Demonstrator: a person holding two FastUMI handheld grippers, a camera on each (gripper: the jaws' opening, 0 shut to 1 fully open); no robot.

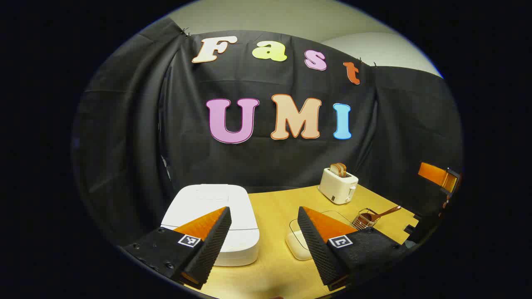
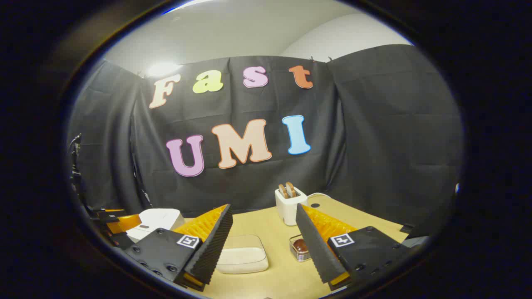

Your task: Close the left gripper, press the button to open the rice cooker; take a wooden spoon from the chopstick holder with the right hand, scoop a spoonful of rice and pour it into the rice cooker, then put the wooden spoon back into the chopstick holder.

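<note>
We see a pale yellow wooden surface running back to the black cloth wall. The largest thing on it is the white, rounded rice cooker with its lid down, standing near the surface's left edge; in the right gripper view it sits at the far left. Next in size is a cream toaster holding two slices of brown bread, at the back edge of the surface. Toward the front edge, between the cooker and the wire holder, lies a cream rectangular container with a clear lid, which we also see just ahead of the right gripper. The wire chopstick holder stands right of it, and the brown wooden spoon rests in it with its handle slanting out to the right.

The left gripper hovers above the front of the surface, jaws wide and holding nothing. The right gripper does likewise, jaws wide and empty.
</note>
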